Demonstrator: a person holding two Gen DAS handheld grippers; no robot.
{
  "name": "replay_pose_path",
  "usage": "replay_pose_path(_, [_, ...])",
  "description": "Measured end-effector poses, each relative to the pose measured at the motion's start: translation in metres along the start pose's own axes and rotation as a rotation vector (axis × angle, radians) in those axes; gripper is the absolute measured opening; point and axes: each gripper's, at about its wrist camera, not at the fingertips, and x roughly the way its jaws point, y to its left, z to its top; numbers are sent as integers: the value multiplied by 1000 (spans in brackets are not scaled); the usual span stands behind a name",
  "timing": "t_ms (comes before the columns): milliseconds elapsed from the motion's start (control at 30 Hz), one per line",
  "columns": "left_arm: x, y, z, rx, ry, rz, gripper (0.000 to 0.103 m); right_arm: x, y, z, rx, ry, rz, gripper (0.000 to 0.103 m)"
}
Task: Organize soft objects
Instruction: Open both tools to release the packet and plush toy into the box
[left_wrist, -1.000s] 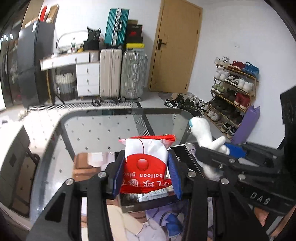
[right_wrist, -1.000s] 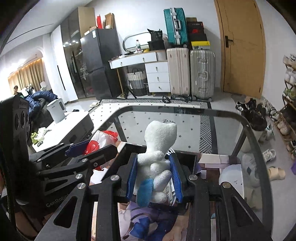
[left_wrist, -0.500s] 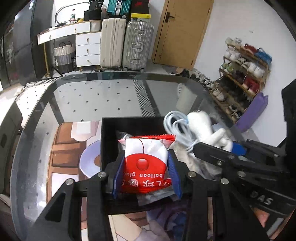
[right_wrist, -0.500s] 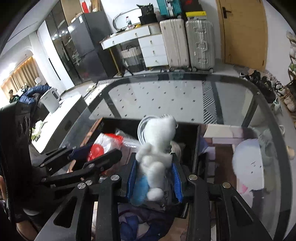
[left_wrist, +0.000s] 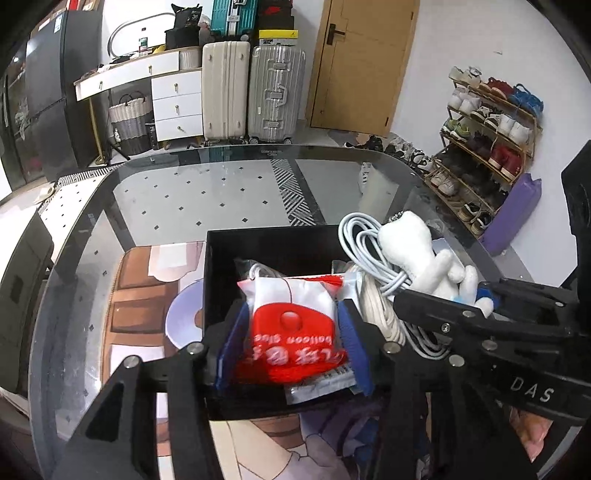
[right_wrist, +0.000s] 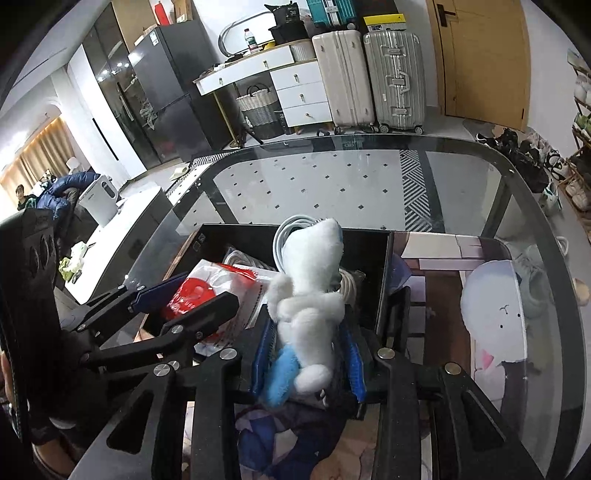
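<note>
My left tongs (left_wrist: 291, 332) are clamped on the red and white packet (left_wrist: 291, 328), its blue pads pressing both sides, and the packet stands upright between them over the near left part of the black box (left_wrist: 273, 240). My right tongs (right_wrist: 308, 354) are clamped on the white plush toy (right_wrist: 310, 291) around its lower body; its head leans forward over the box's near right part, above the coiled white cable (left_wrist: 369, 258) lying inside. The box sits on the glass table (left_wrist: 221, 192) near its near edge, and both tongs hover side by side just above the box's near wall.
</note>
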Motion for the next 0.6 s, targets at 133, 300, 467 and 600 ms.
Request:
replay_pose_path(133, [-9, 3, -1, -7, -15, 4, 65, -13, -3, 0, 0, -26, 18, 48])
replay_pose_path(300, [-22, 7, 1, -10, -46, 9, 77, -28, 0, 0, -6, -52, 58, 48])
replay_pose_path(467, [-36, 14, 1, -24, -74, -3, 83, -41, 4, -1, -3, -66, 78, 48])
replay_pose_path(600, [-57, 16, 0, -30, -122, -14, 84, -56, 16, -6, -32, -93, 80, 48])
